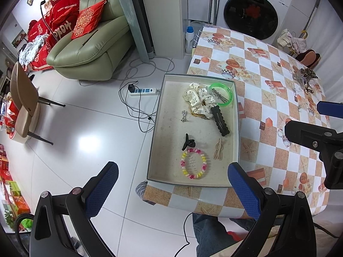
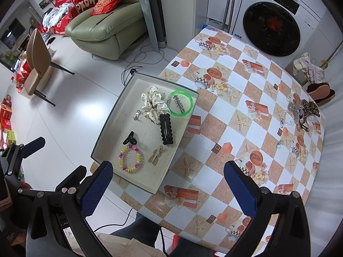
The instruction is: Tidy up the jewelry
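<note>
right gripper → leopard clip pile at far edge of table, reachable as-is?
Probably yes. The right gripper is open and empty, and only bare tablecloth lies between it and the leopard clip pile; the tray sits off to the left.

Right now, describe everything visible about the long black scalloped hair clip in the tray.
The black scalloped hair clip is a long, flat snap clip with wavy edges, matte and dark, with a narrow slot outlining its central tongue. It lies flat on the floor of the tray, running lengthwise toward the near end. Its far end overlaps the cream polka-dot scrunchie and sits just beside the green bangle. Its near end rests on bare tray floor, touching nothing else. Neither gripper is near it.
</note>
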The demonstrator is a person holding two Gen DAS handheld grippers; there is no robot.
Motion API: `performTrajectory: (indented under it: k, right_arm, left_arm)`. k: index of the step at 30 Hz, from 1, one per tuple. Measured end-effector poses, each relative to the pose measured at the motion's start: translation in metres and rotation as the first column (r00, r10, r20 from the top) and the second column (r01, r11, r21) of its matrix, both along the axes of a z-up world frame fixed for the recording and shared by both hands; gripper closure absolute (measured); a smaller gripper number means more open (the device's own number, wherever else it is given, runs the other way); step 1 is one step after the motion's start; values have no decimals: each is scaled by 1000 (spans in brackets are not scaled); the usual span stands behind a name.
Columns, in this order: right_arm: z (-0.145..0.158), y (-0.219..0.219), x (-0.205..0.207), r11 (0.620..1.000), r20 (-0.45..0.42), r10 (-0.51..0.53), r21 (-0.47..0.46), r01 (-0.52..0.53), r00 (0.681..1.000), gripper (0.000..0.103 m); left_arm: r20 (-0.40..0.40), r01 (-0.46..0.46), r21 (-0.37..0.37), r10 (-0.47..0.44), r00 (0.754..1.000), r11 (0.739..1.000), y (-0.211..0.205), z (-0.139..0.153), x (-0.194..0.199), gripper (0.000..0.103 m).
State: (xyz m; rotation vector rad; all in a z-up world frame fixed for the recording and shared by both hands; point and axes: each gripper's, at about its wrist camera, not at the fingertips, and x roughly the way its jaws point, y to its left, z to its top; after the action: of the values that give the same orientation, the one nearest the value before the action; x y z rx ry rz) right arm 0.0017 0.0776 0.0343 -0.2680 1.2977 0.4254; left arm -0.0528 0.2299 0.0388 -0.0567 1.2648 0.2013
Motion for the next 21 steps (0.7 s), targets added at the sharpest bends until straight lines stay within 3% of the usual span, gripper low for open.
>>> performTrajectory:
  k: [21]
  right_arm:
    - [0,1,-1,1000,-1,0,0,0,1000,0]
  left_arm:
    - [1,-1,1,1,1000,1000,-1,0,-1,0]
